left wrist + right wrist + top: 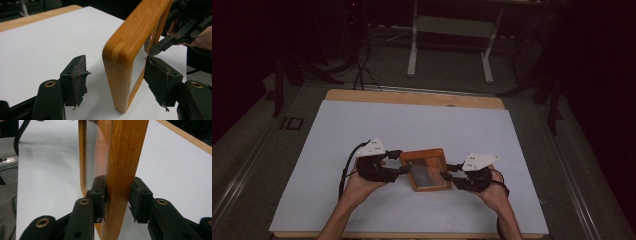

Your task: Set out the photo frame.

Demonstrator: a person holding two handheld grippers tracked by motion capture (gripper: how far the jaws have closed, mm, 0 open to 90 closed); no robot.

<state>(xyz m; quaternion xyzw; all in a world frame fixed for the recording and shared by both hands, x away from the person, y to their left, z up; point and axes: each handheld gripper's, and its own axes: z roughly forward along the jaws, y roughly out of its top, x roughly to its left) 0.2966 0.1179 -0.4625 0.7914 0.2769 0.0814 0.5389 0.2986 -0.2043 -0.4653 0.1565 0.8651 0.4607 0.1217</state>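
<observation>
Tongs on the right [117, 200] clamp the near edge of the wooden frame [428, 169], seemingly to steady it at mid-desk [362, 130]. Left tongs [117, 80] stand open, straddling the frame's opposite rail without contact. Both hands [357, 187] reach in low, palms inward, from either side.

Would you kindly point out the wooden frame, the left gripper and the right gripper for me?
wooden frame [424, 154]: high view, on its far wooden rail.
left gripper [113, 75]: left gripper view, midway between its spread fingertips.
right gripper [117, 195]: right gripper view, midway between its fingertips on the frame's edge.
</observation>
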